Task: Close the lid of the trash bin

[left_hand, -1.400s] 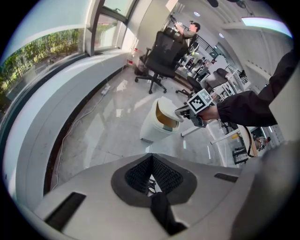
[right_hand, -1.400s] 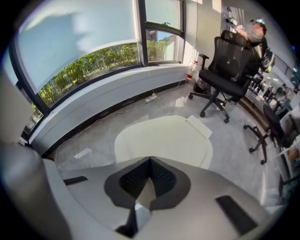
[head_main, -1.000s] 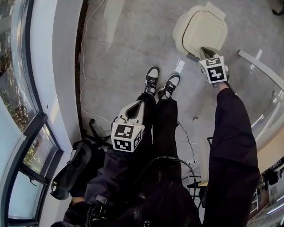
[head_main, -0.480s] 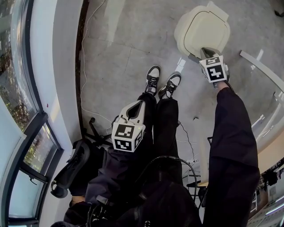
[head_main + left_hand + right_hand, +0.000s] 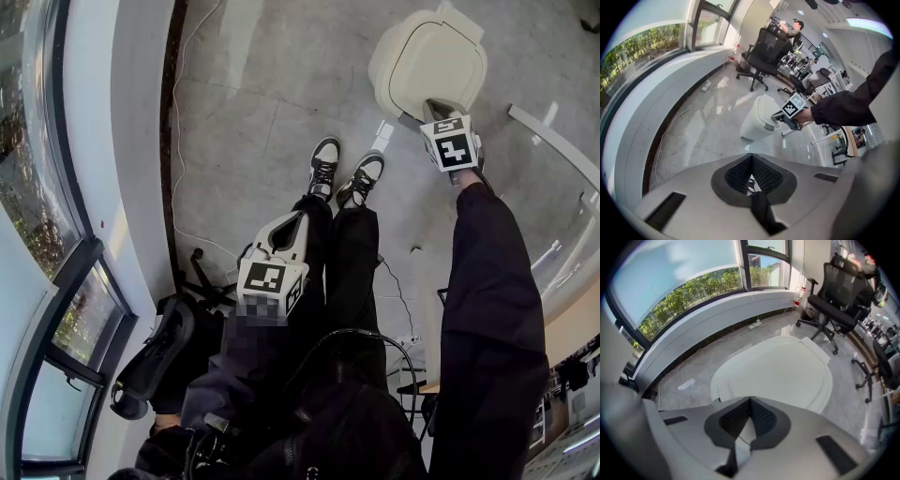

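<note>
Little shift since earlier: right gripper (image 5: 432,107), jaws together, stays at front edge of trash bin (image 5: 384,75) lid (image 5: 433,58), likely seating it; left gripper (image 5: 296,219) closed, empty, idle.

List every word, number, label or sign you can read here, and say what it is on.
No readable words or numbers in any view.
Left marker cube: black-and-white square pattern, not text.
Right marker cube: the same kind of pattern, not text.
Trash bin: plain, no print visible.

an office: swivel chairs (image 5: 765,49), rows of desks (image 5: 825,93), curved window wall (image 5: 693,301).
</note>
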`<state>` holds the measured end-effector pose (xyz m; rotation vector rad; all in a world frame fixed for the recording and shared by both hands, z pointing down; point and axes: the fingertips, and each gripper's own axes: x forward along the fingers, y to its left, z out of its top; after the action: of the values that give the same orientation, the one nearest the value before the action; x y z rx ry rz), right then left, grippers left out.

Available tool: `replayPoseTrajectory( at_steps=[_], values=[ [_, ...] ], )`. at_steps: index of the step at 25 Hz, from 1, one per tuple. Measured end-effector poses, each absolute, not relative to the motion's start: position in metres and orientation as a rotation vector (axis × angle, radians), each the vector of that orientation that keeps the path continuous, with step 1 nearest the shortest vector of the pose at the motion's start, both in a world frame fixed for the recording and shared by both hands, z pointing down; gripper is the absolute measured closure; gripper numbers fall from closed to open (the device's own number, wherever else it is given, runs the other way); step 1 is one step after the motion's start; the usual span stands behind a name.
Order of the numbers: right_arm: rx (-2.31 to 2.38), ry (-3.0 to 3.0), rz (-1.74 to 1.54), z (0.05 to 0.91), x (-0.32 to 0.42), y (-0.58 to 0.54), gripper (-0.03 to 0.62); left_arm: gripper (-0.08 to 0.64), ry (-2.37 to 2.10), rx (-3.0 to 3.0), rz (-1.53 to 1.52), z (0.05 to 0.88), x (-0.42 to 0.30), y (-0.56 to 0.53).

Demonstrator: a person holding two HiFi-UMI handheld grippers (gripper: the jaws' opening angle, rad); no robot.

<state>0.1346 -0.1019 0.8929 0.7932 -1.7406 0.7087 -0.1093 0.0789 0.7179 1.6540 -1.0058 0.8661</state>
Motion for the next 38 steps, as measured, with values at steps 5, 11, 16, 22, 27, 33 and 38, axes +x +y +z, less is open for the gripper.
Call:
replayPoseTrajectory(
  at_steps=[5, 11, 16, 22, 27, 33, 38],
  values=[
    [0.796, -1.724, 0.721, 0.894, 0.135, -0.100, 0.588, 0.558, -1.009, 1.654, 0.863, 0.718, -0.111, 0.079],
    [0.802, -1.723, 0.728, 0.891, 0.136, -0.101, 0.588, 0.558, -1.011, 1.660, 0.860, 0.716, -0.110, 0.078],
    [0.880, -1.736, 0.779, 0.871, 0.135, -0.101, 0.588, 0.558, -1.011, 1.689, 0.861, 0.708, -0.109, 0.073],
    [1.051, -1.839, 0.822, 0.782, 0.128, -0.102, 0.588, 0.558, -1.017, 1.773, 0.854, 0.667, -0.092, 0.049],
    [1.240, -1.973, 0.770, 0.649, 0.130, -0.116, 0.588, 0.558, -1.067, 1.985, 0.746, 0.582, -0.062, -0.020],
    [1.370, -2.110, 0.666, 0.478, 0.128, -0.092, 0.588, 0.558, -1.104, 2.179, 0.607, 0.447, -0.025, -0.058],
    [1.585, -2.200, 0.547, 0.345, 0.142, -0.086, 0.588, 0.558, -1.122, 2.396, 0.443, 0.333, 0.004, -0.097]
  ],
)
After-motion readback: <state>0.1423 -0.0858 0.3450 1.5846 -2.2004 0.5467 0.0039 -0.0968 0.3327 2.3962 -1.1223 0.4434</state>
